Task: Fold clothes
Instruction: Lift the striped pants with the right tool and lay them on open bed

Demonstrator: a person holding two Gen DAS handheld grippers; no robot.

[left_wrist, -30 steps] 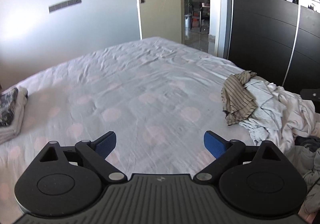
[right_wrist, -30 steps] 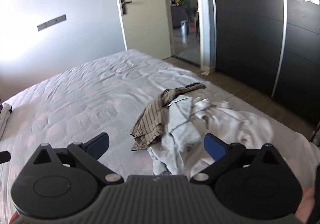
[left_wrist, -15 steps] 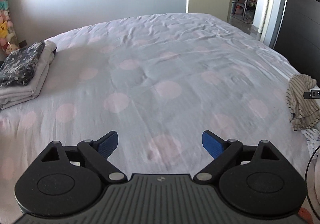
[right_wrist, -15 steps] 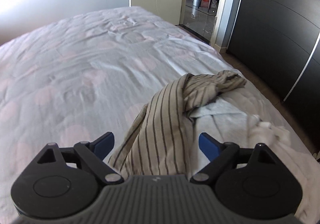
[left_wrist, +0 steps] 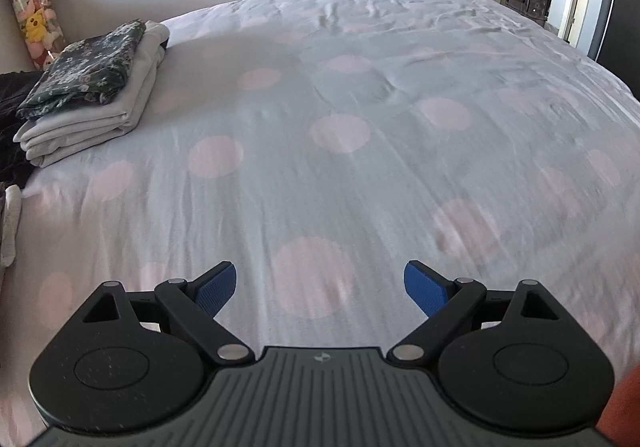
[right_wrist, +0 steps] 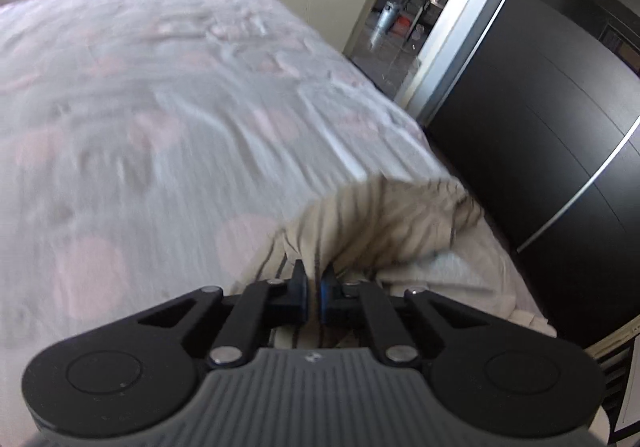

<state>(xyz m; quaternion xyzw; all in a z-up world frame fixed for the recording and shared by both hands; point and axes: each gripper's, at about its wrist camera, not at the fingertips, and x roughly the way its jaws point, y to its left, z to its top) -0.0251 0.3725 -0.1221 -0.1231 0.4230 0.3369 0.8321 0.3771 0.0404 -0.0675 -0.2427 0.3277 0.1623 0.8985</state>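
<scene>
With a folded stack [left_wrist: 92, 87] already set on the bed [left_wrist: 340, 167], the right tongs [right_wrist: 313, 287] pinch the striped garment [right_wrist: 380, 219] near the bed's edge, unfolded, while the left tongs [left_wrist: 320, 289] gape wide and empty.

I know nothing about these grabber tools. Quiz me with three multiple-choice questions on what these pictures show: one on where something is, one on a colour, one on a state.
1. Where does the folded stack lie in the left wrist view?
A. far left of the bed
B. on the floor
C. centre of the bed

2. What colour are the spots on the bed sheet?
A. green
B. pink
C. black

3. How does the right gripper stand?
A. wide open, holding nothing
B. shut on the striped garment
C. shut on a pillow

Answers:
1 A: the folded stack sits at the bed's left edge.
2 B: the bed sheet bears pale pink spots.
3 B: the right gripper pinches the striped garment; the left gripper is open.
</scene>
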